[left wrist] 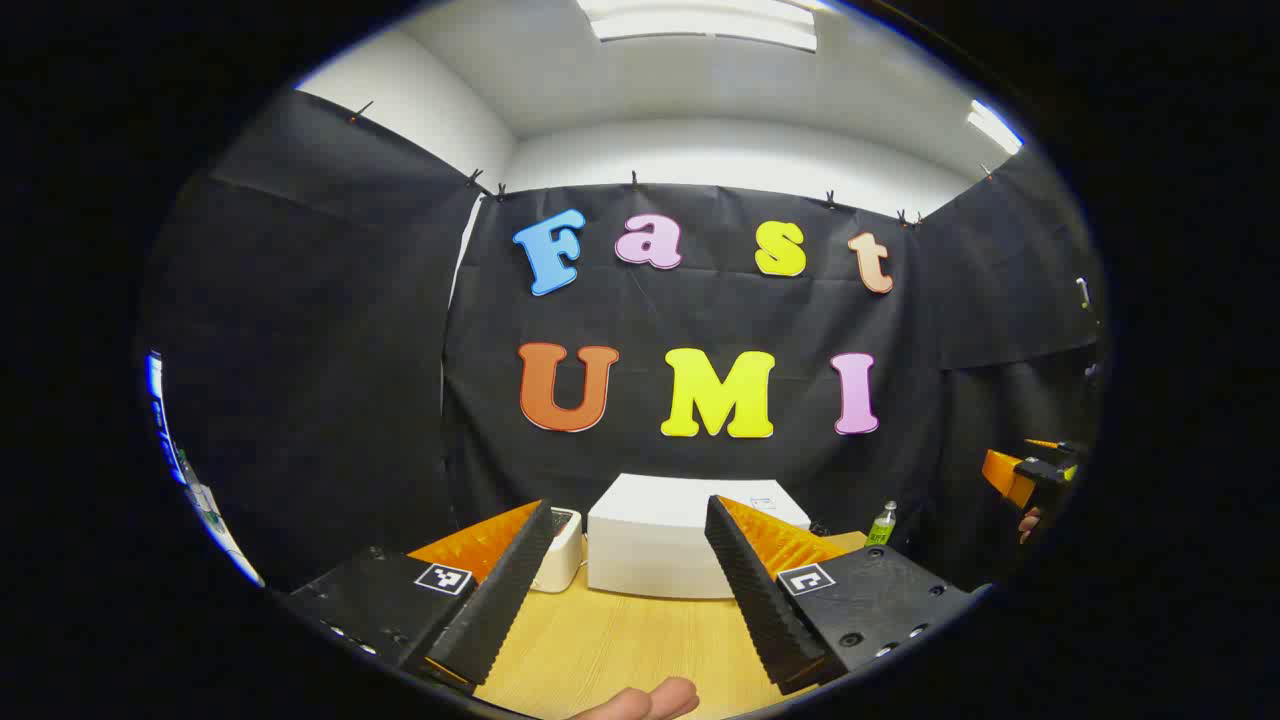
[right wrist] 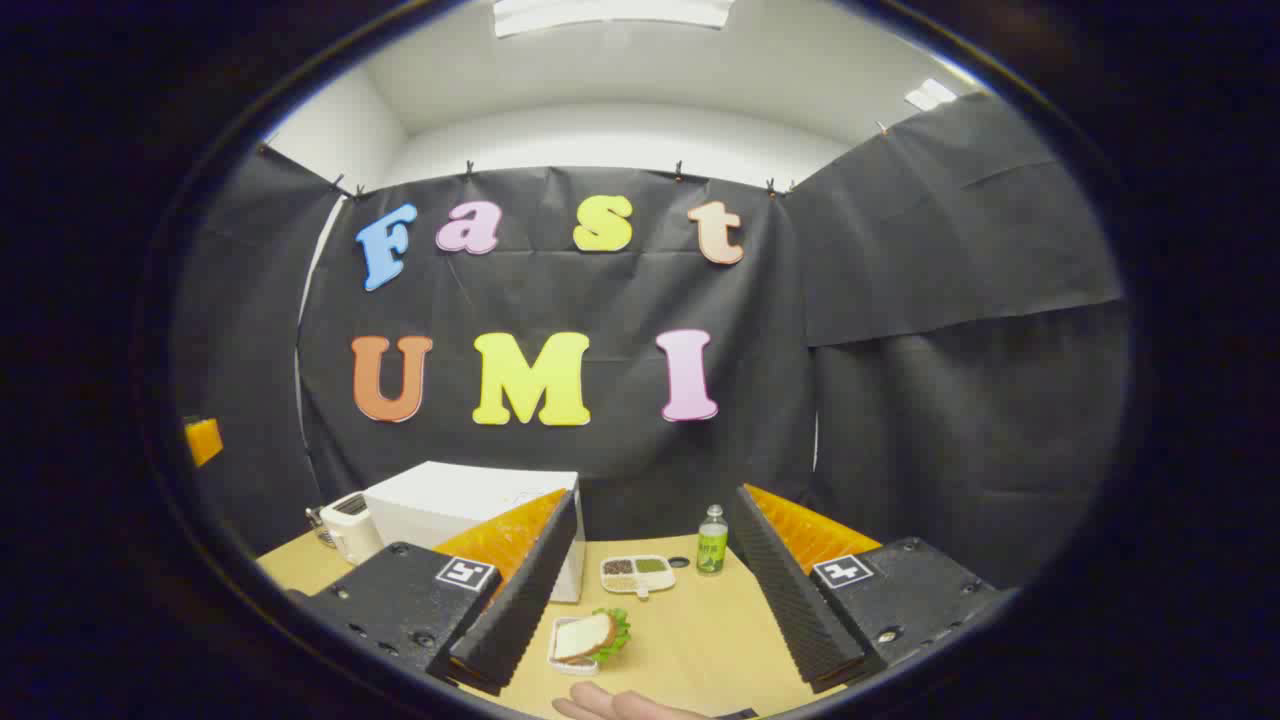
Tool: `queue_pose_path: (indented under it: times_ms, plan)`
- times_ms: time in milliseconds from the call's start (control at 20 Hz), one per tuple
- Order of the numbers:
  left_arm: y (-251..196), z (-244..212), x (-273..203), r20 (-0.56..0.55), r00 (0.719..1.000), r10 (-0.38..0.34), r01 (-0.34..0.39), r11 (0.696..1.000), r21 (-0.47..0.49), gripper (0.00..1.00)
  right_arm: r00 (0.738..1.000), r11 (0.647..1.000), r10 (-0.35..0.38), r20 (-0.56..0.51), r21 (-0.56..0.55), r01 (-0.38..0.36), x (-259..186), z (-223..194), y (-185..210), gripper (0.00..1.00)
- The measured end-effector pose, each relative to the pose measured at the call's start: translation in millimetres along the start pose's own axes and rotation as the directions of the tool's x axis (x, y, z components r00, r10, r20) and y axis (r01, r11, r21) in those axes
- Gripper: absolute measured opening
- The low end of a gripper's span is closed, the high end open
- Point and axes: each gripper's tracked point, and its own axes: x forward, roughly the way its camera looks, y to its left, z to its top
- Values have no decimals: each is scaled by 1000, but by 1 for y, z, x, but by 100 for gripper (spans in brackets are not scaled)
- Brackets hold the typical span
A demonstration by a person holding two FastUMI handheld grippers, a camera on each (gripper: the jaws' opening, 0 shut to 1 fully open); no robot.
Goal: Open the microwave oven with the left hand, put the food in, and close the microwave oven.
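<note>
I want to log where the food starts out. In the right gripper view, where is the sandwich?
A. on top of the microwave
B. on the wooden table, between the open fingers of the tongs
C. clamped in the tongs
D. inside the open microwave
B: the sandwich sits in its small tray on the wooden table, seen between the spread fingers of the right tongs, which don't touch it; the white microwave stands behind.
</note>
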Motion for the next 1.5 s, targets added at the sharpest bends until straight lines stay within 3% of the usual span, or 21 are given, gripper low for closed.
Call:
queue_pose_path:
  times_ms: [150, 200, 250, 350, 400, 450, 850, 900, 1150, 1200, 1250, 1300, 1350, 1400, 1500]
  plan:
    - [-10, -4, -2, -9, 1000, -21, 21, 1000, 10, 95, 1000, 1000, 4, 6, 18, -4, 0, 5, -4, 91]
    - [-12, -3, -1, -8, 1000, -26, 26, 1000, 16, 95, 1000, 1000, 5, 10, 21, -5, -1, 6, -6, 100]
    - [-11, -2, -1, -4, 1000, -21, 21, 1000, 21, 95, 1000, 1000, 4, 18, 19, -4, -1, 9, -6, 91]
    - [-13, -4, 0, 1, 1000, -20, 19, 999, 33, 95, 1000, 1000, 1, 29, 13, -2, -3, 11, -8, 91]
    - [-15, -6, 0, -1, 1000, -21, 21, 999, 32, 95, 999, 1000, 8, 31, 13, -8, -4, 11, -6, 100]
    - [-17, -7, 0, -5, 1000, -26, 26, 999, 29, 95, 999, 1000, 14, 31, 11, -14, -5, 11, -4, 91]
    - [-18, -19, 18, 0, 1000, 14, -14, 1000, 27, 95, 997, 999, 21, 73, 23, -23, 0, 13, -11, 91]
    - [-22, -19, 22, 10, 1000, 12, -12, 1000, 13, 95, 997, 999, 25, 75, 29, -27, 2, 11, -12, 100]
    - [-35, -24, 59, 36, 999, 28, -28, 999, -17, 95, 995, 999, 26, 97, 24, -28, 21, 13, -26, 100]
    - [-39, -25, 70, 40, 999, 34, -34, 999, -17, 95, 994, 999, 26, 106, 21, -28, 25, 13, -29, 91]
    - [-45, -27, 83, 42, 999, 35, -34, 999, -18, 95, 993, 999, 28, 112, 18, -30, 28, 13, -32, 100]
    - [-50, -36, 97, 30, 999, 37, -37, 999, -22, 95, 993, 999, 30, 117, 16, -32, 31, 12, -34, 91]
    - [-59, -43, 110, 24, 999, 22, -21, 999, -30, 95, 992, 999, 36, 122, 15, -38, 33, 12, -35, 91]
    - [-74, -49, 125, 22, 1000, -15, 16, 999, -41, 95, 991, 999, 42, 125, 12, -44, 36, 11, -36, 100]
    - [-93, -69, 154, -4, 998, -56, 56, 996, -71, 95, 991, 998, 60, 123, 1, -61, 40, 8, -37, 100]
